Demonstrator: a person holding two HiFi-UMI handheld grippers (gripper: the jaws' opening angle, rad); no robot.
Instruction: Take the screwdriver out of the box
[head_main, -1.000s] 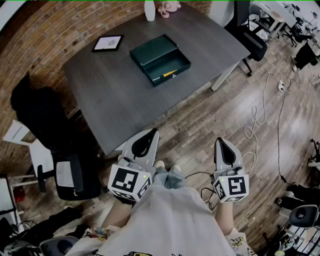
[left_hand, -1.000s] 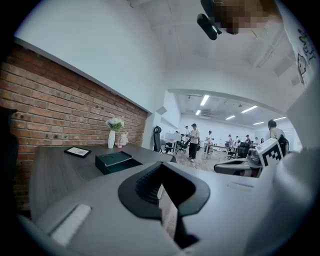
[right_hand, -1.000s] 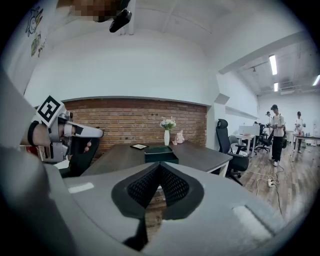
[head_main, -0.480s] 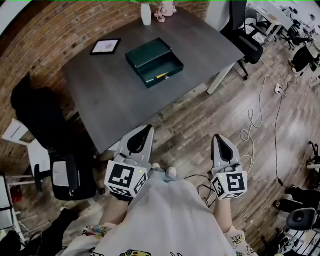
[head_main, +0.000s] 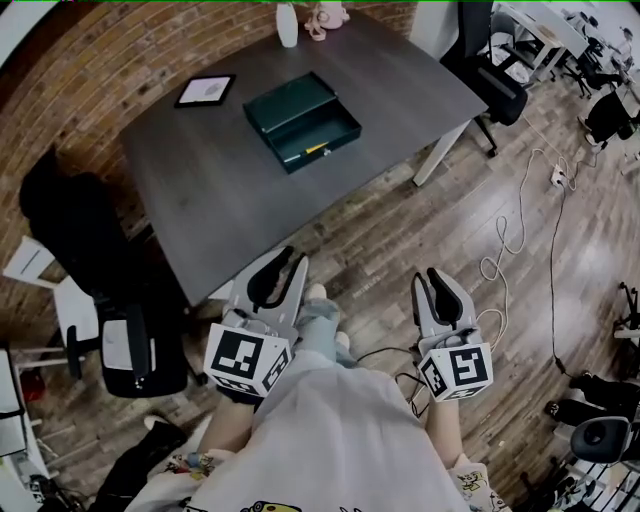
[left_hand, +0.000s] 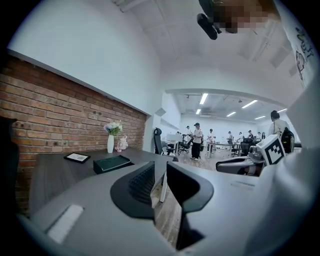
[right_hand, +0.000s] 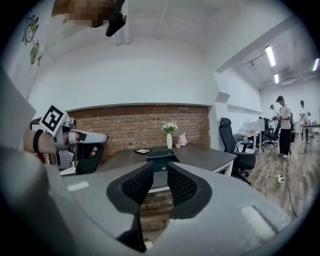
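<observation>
Room: open office, brick wall (head_main: 60, 85) past the table, wood floor (head_main: 400, 230) under both claws.
Left gripper (head_main: 282, 264): jaws spread and have just been opening, nothing between them; it is held short of the table's near edge.
Right gripper (head_main: 432, 277): jaws parted less wide, also just been opening, empty; it is over the floor, off the table's near corner.
Screwdriver (head_main: 316, 149): yellow handle, lying in the open dark green box (head_main: 300, 120) close to its near wall; well ahead of both claws.
Risk, approach: the tool looks out of reach from here, so a step forward seems needed. A loose cable (head_main: 503, 240) lies on the floor to the right of the right claw and could catch a foot.
Risk, grip: the handle lies tight along the box wall, so a jaw may strike the wall or shove the box rather than close on the tool.
Risk, slip: a thin round handle may roll away from a half-set pinch.
Surface: dark grey table (head_main: 230, 190); at its far edge, beyond the box, a white vase (head_main: 287, 22). A black-framed tablet or picture (head_main: 205, 90), cannot tell which, lies ahead-left of the left claw.
Surroundings: black office chair (head_main: 495, 70) ahead-right of the right claw; another dark chair (head_main: 80, 220) left of the left claw.
</observation>
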